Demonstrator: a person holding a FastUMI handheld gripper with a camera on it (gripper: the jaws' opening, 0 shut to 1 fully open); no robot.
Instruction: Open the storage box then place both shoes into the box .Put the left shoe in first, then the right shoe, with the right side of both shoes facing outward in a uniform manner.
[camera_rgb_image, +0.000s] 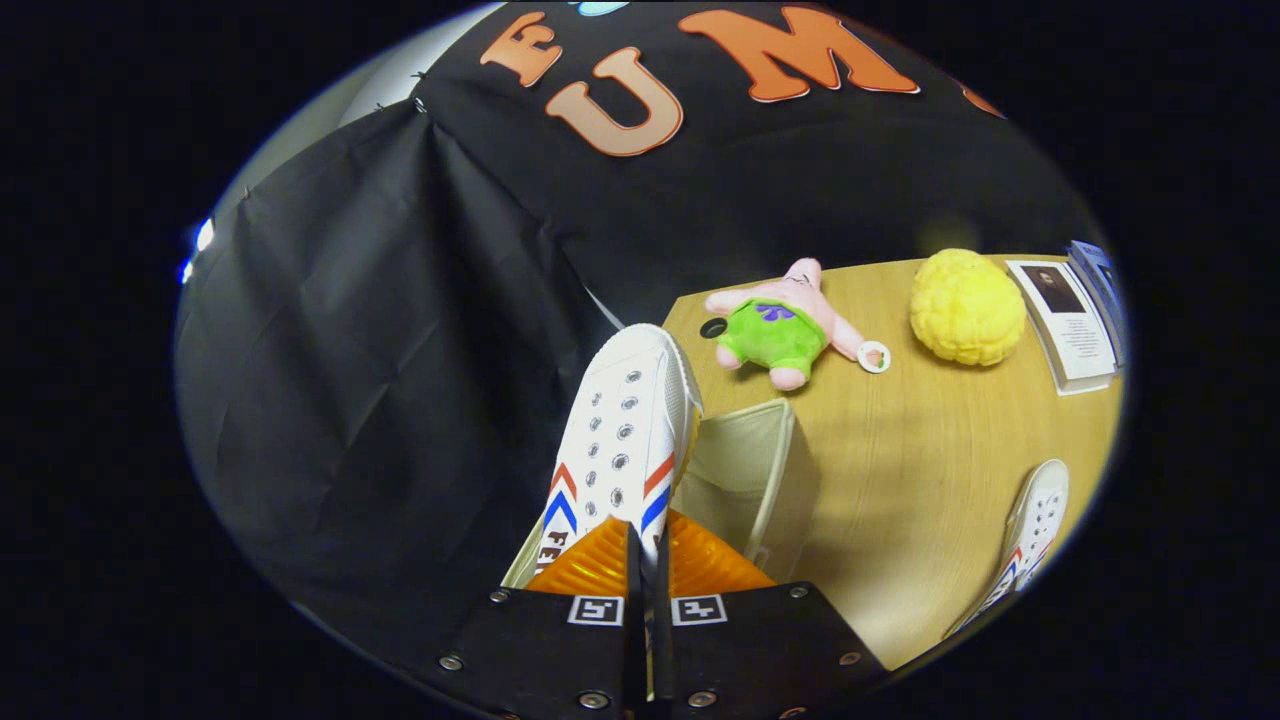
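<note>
My gripper (646, 545) is shut on a white canvas shoe (622, 430) with red and blue chevron stripes; its orange fingers (590, 565) pinch the shoe's rear part. The shoe points away from me, toe up, hanging over the open cream storage box (745, 465), which stands at the table's left corner just beyond the fingers. The box's inside is partly hidden by the shoe and the fingers. A second matching white shoe (1030, 535) lies on the wooden table (920, 470) to the right of the box.
A pink and green plush star toy (785, 325) and a yellow knobbly ball (967, 305) lie on the table beyond the box. A booklet (1065, 320) rests at the far right. Black cloth wall (380, 350) hangs left of the table.
</note>
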